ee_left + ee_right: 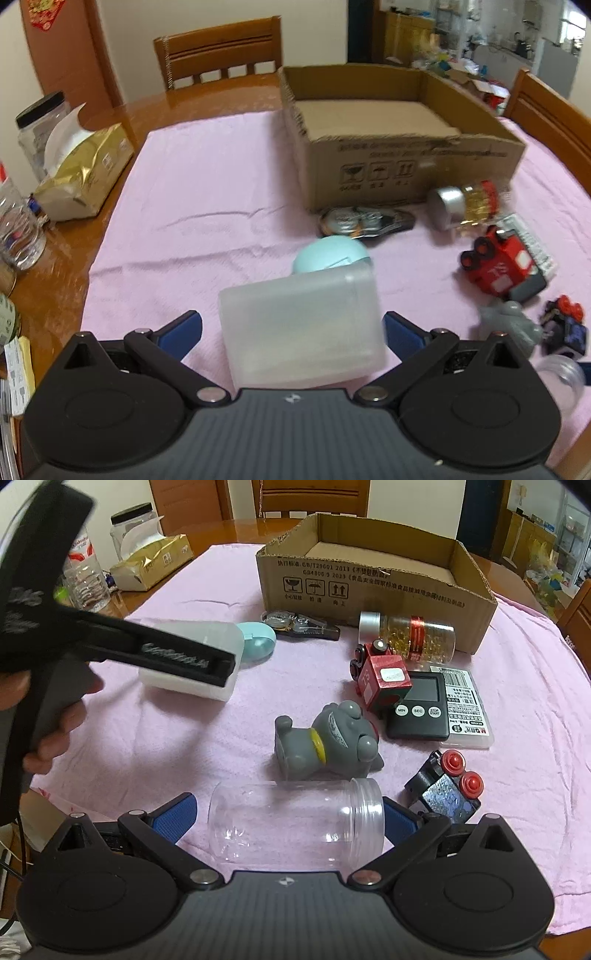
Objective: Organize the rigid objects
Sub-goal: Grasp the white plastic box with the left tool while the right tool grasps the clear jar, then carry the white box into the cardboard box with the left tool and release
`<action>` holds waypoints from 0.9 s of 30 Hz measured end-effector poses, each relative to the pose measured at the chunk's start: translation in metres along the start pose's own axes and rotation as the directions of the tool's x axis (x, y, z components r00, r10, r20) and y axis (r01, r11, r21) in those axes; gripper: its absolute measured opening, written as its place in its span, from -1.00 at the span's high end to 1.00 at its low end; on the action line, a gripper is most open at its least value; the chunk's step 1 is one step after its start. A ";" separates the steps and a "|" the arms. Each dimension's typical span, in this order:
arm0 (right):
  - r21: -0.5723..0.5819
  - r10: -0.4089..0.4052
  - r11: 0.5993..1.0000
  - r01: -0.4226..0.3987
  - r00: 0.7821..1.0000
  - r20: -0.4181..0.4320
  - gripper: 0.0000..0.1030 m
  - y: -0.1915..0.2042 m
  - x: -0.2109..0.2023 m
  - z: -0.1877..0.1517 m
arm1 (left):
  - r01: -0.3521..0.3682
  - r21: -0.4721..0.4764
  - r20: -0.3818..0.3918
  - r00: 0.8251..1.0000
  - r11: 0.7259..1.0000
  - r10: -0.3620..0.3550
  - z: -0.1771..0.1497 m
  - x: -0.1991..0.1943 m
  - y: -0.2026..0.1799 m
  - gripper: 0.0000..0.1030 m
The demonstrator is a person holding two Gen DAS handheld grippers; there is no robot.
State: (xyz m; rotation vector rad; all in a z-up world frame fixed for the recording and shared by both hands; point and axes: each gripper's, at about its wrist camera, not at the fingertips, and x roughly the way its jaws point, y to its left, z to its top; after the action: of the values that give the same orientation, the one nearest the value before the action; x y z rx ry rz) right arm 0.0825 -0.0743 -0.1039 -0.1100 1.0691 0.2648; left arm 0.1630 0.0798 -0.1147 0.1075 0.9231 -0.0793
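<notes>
My left gripper (pixel 291 326) stands open around a frosted white plastic box (pixel 299 325), with a gap at the left pad. In the right wrist view the same box (pixel 192 686) rests on the pink cloth under that gripper's finger. My right gripper (pixel 288 819) is open around a clear lidless jar (pixel 295 823) lying on its side. The open cardboard box (pixel 369 587) sits behind. In front of it lie a teal egg shape (pixel 258 642), a capsule bottle (pixel 413 637), a red toy train (pixel 384 679), a grey toy animal (pixel 325 738), a black timer (pixel 417 709) and a dark toy (pixel 447 786).
A gold tissue pack (pixel 85 173), a black-lidded jar (pixel 40 125) and a glass (pixel 18 236) stand on the bare wood at the table's left. Wooden chairs (pixel 221 51) ring the table. A hand (pixel 55 738) holds the left gripper's handle.
</notes>
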 end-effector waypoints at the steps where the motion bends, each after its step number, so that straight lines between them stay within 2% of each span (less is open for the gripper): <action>1: -0.002 -0.006 1.000 0.006 1.000 -0.003 -1.00 0.001 0.000 0.000 | 0.004 -0.010 0.000 1.000 1.000 -0.004 -0.001 0.001 0.001 -0.99; 4: -0.007 -0.028 1.000 0.028 1.000 -0.008 -1.00 0.003 0.002 -0.001 | 0.007 -0.035 0.004 1.000 0.999 -0.006 -0.004 0.001 0.005 -0.99; 7: -0.010 -0.048 0.999 0.048 0.999 -0.001 -1.00 0.003 0.001 0.000 | -0.007 -0.013 0.014 1.000 1.000 0.007 -0.006 -0.001 0.005 -0.97; 10: -0.006 -0.064 0.998 0.064 0.998 -0.010 -0.88 0.003 0.001 0.000 | -0.004 -0.005 0.021 1.000 1.000 0.004 -0.007 -0.006 0.008 -0.63; 11: -0.006 -0.064 0.998 0.064 0.998 -0.013 -0.81 0.003 0.001 0.000 | 0.002 -0.008 0.018 1.000 1.000 -0.002 -0.008 -0.007 0.009 -0.60; 15: -0.014 -0.065 0.998 0.065 0.998 -0.013 -0.81 0.004 0.001 -0.001 | 0.018 -0.005 -0.002 1.000 1.000 -0.018 -0.010 -0.011 0.015 -0.60; 20: -0.018 -0.077 0.997 0.076 0.997 -0.028 -0.81 0.002 0.000 -0.001 | 0.067 0.068 -0.055 0.996 0.995 -0.064 -0.016 -0.022 0.013 -0.60; 27: 0.003 -0.073 0.997 0.073 0.997 -0.027 -0.81 -0.002 0.002 0.001 | 0.057 0.082 -0.026 0.998 0.995 -0.055 -0.017 -0.016 0.006 -0.65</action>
State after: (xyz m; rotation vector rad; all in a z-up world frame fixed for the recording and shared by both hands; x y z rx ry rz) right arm 0.0846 -0.0761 -0.1050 -0.1487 1.0900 0.1956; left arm 0.1404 0.0881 -0.1115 0.1594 0.9470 -0.1682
